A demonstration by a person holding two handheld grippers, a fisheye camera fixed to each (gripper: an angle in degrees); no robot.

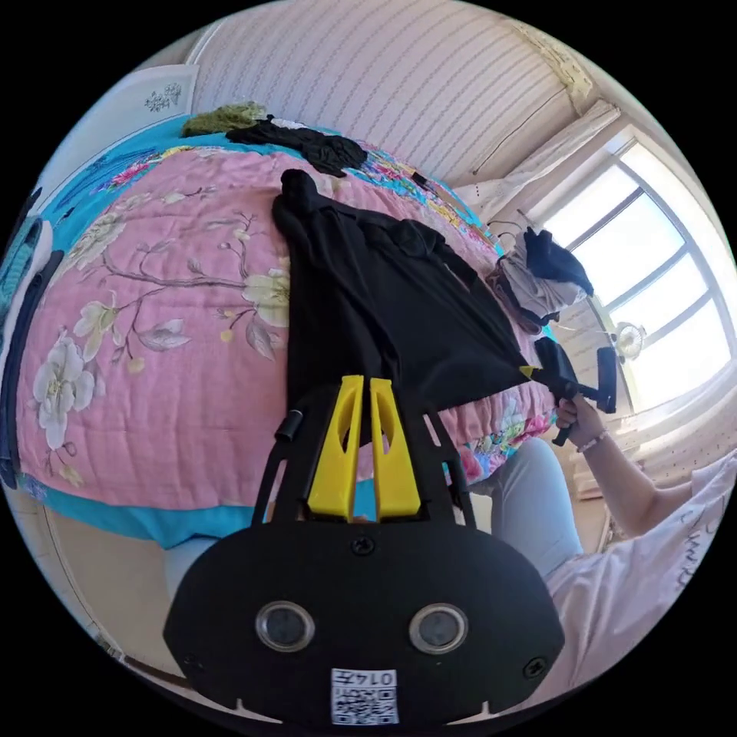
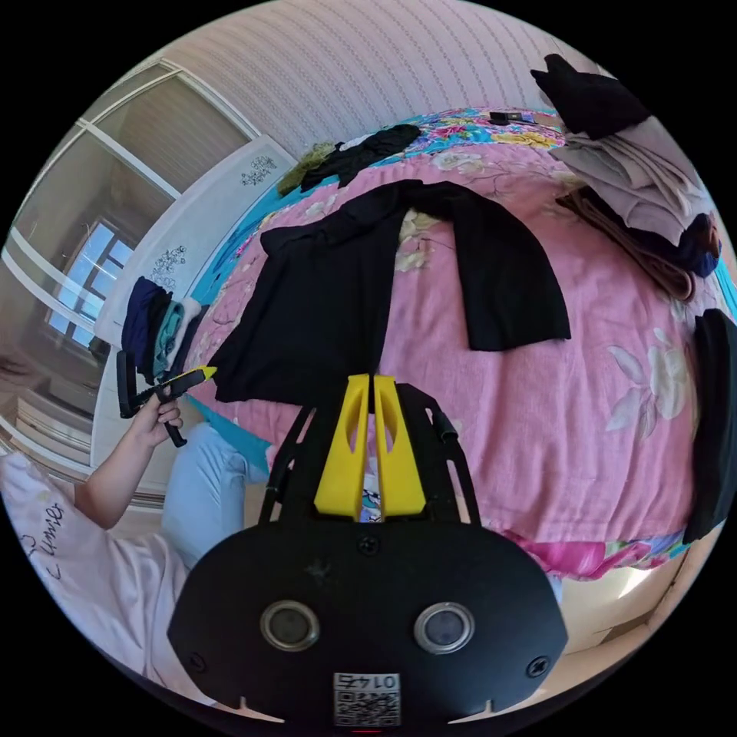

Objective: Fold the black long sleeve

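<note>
The black long sleeve (image 2: 322, 307) lies spread on a pink floral quilt (image 2: 537, 430), one sleeve (image 2: 507, 284) reaching out to the side. In the right gripper view my right gripper (image 2: 368, 381) is shut on the near hem. At the hem's other corner the left gripper (image 2: 201, 375) pinches the cloth, held in a hand. In the left gripper view my left gripper (image 1: 367, 381) is shut on the long sleeve (image 1: 384, 299) at its near edge. The right gripper (image 1: 531, 373) pulls the far corner taut off the quilt (image 1: 153, 345).
A pile of folded clothes (image 2: 637, 176) sits on the bed near the garment; it is also the clothes pile (image 1: 541, 276) by the window (image 1: 668, 292). Dark and green clothes (image 2: 353, 153) lie at the bed's far side. The person's leg (image 1: 537, 491) stands against the bed edge.
</note>
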